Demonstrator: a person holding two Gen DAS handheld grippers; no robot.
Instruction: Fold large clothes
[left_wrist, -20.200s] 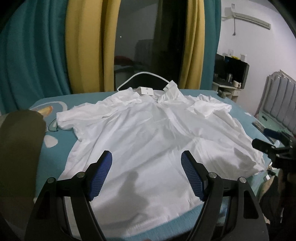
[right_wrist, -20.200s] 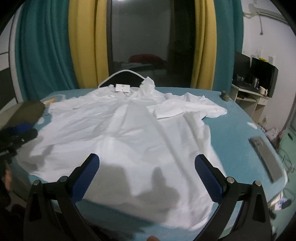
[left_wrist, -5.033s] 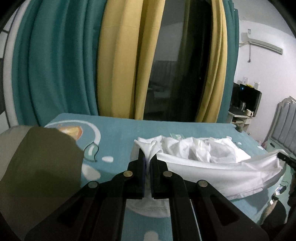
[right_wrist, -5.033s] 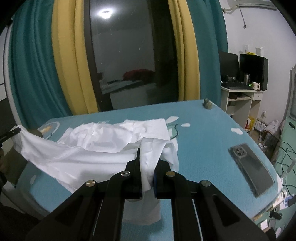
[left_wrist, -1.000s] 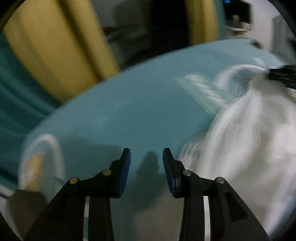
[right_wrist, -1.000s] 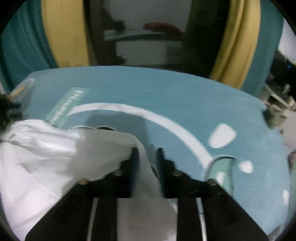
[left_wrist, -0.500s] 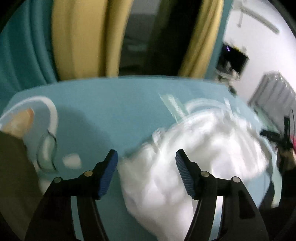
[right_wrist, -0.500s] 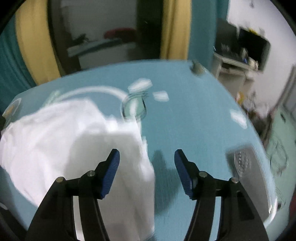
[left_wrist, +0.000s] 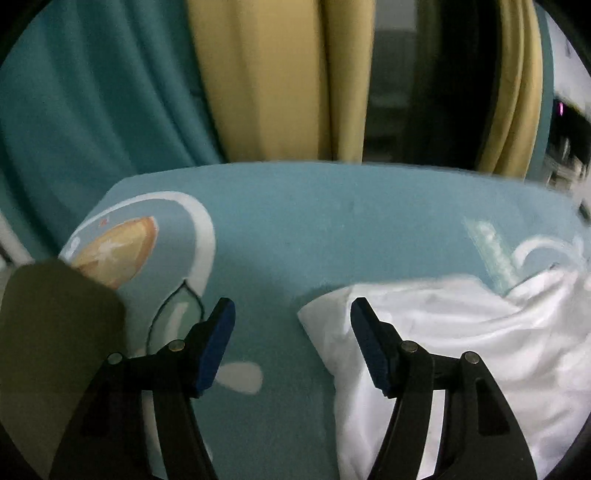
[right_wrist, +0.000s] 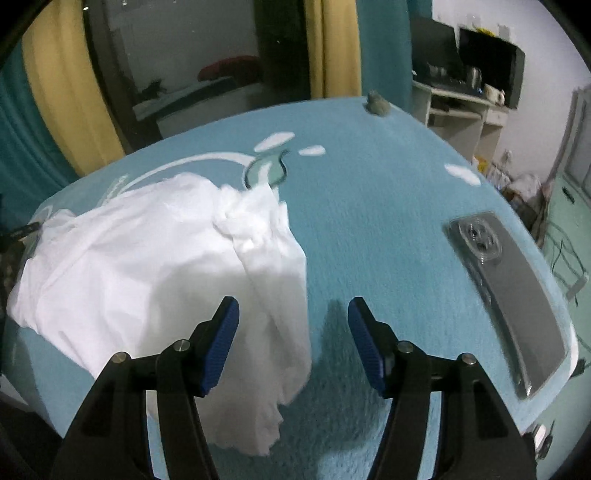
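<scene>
— White cloth first: where does the white shirt (right_wrist: 155, 266) lie, seen from the right gripper (right_wrist: 293, 343)?

— Bunched in a folded heap on the teal bed cover (right_wrist: 376, 206), ahead and to the left of that gripper. Its near right corner hangs down between the two blue pads, closer to the left pad (right_wrist: 221, 343). The right pad has only bare cover in front of it.

— Is the right gripper holding it?

— No. The jaws stand apart and neither pad presses on cloth.

— And the left gripper (left_wrist: 291, 343)?

— Also spread wide with nothing clamped. From there the same shirt (left_wrist: 461, 332) sits ahead and to the right; its pointed near corner lies in the gap, nearer the right-hand pad (left_wrist: 369, 347). The view does not settle whether that pad touches the fabric or merely stands over it.

— What else is around?

— Off to the right of the right gripper, well clear of the shirt, a phone (right_wrist: 506, 295) in a clear case lies flat on the cover, camera side up. Far ahead of it, at the bed's back edge, sits a small grey object (right_wrist: 376, 101), too small to identify. To the left of the left gripper there is a dark olive shape (left_wrist: 55, 350) at the bed's edge, and beyond it an orange printed motif (left_wrist: 118, 247) on the cover. Teal and yellow curtains (left_wrist: 266, 81) hang behind the bed.
</scene>
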